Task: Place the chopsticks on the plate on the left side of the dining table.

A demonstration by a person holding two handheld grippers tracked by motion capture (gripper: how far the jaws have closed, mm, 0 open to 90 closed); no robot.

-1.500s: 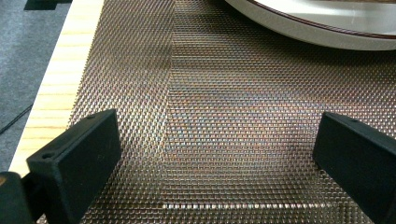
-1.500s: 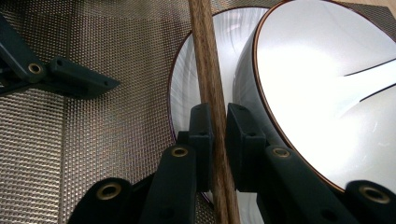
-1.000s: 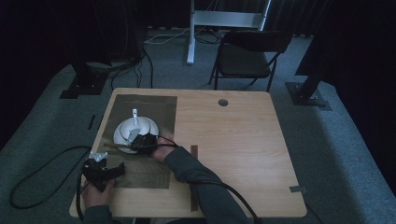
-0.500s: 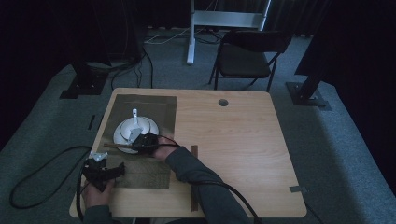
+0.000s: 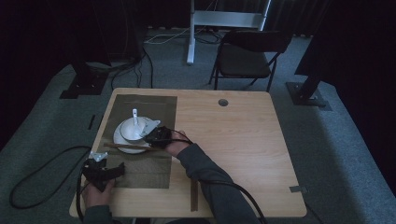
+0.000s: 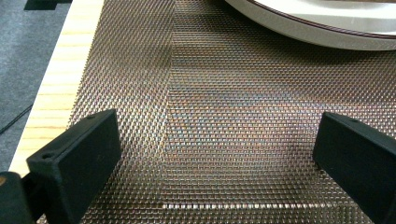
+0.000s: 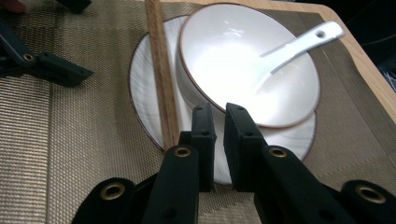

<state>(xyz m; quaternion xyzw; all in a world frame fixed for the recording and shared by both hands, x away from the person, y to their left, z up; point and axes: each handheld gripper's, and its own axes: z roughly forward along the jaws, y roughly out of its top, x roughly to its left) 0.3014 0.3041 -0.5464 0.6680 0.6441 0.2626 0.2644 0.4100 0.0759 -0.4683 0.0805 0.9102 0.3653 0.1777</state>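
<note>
Black right gripper (image 7: 215, 116) has pulled back slightly from the bowl (image 7: 243, 65), jaws clenched on nothing. Chopsticks (image 7: 161, 70) lie across the plate (image 7: 144, 88) rim at frame centre-left, long axis near-to-far. Left gripper (image 6: 210, 154) released over the placemat (image 6: 224, 93).

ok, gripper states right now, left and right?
Left gripper: open, jaws wide over the mat, nothing between them.
Right gripper: shut, nothing held, jaws at the near rim of the bowl, beside the chopsticks.
</note>
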